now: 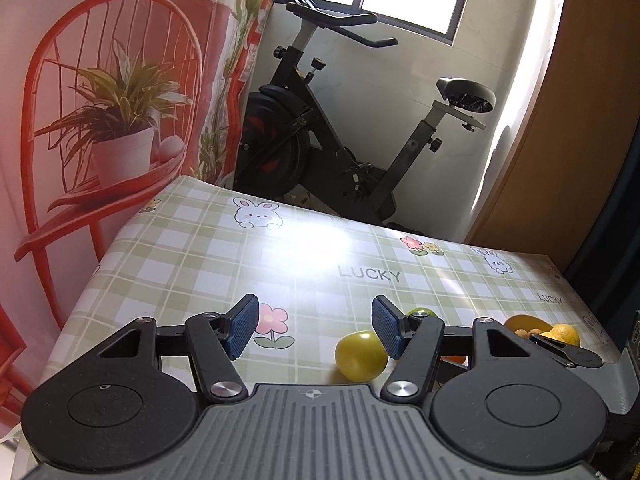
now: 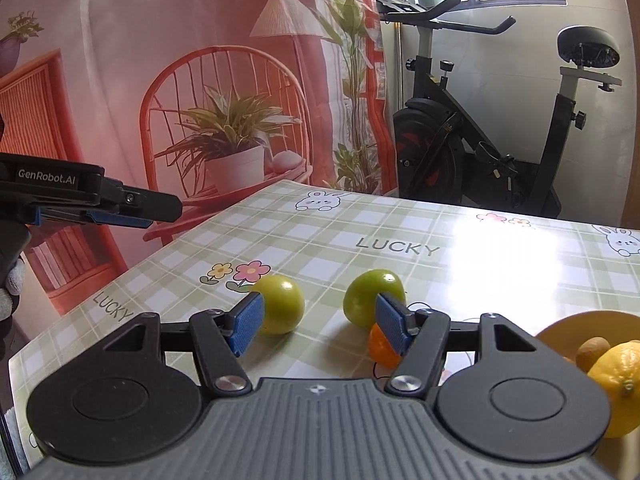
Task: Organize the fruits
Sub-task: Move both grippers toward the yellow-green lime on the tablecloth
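Note:
Two green round fruits lie on the plaid tablecloth (image 2: 320, 240): one (image 2: 282, 304) just beyond my right gripper's left finger, the other (image 2: 370, 294) behind its right finger, touching a small orange (image 2: 380, 346). My right gripper (image 2: 320, 326) is open, low over the table, holding nothing. A yellow bowl (image 2: 580, 328) at the right holds a lemon (image 2: 618, 380) and a small brown fruit (image 2: 592, 354). My left gripper (image 1: 316, 326) is open and empty, raised above the table; a green fruit (image 1: 360, 356) shows below it near the right finger, and the other green fruit (image 1: 422, 313) peeks over that finger. The bowl (image 1: 524, 322) sits further right.
The left gripper (image 2: 160, 210) hovers at the table's left edge, held by a gloved hand (image 2: 12, 280). A printed backdrop (image 2: 180, 80) hangs along the table's left side. An exercise bike (image 2: 480, 140) stands beyond the far edge. The table's far half (image 1: 280, 248) is bare cloth.

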A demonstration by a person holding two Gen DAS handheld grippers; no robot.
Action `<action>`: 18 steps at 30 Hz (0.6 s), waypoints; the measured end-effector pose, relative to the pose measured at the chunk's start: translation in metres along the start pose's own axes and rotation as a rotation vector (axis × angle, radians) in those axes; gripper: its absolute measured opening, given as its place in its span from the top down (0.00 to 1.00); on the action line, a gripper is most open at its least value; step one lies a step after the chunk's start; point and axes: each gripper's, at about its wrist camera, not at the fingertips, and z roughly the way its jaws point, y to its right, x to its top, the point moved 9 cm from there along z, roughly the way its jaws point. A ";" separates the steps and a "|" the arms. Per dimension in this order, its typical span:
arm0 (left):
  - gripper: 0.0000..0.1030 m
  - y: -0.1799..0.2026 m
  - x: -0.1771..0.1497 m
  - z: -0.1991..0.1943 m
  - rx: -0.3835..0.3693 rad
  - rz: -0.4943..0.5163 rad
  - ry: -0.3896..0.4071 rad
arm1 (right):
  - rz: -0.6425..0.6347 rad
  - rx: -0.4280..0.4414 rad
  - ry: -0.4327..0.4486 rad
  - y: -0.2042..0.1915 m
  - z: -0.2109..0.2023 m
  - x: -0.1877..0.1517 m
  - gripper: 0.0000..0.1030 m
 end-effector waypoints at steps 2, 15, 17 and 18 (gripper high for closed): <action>0.37 0.001 -0.002 0.005 -0.013 -0.004 -0.004 | -0.015 0.016 -0.015 -0.010 0.014 0.001 0.37; 0.37 0.016 -0.019 0.046 -0.096 0.018 -0.085 | -0.018 0.000 -0.079 -0.027 0.063 -0.009 0.38; 0.37 0.018 -0.024 0.053 -0.107 0.026 -0.103 | -0.022 0.003 -0.068 -0.026 0.062 -0.008 0.38; 0.37 0.019 -0.026 0.056 -0.110 0.030 -0.111 | -0.027 0.011 -0.073 -0.027 0.063 -0.009 0.38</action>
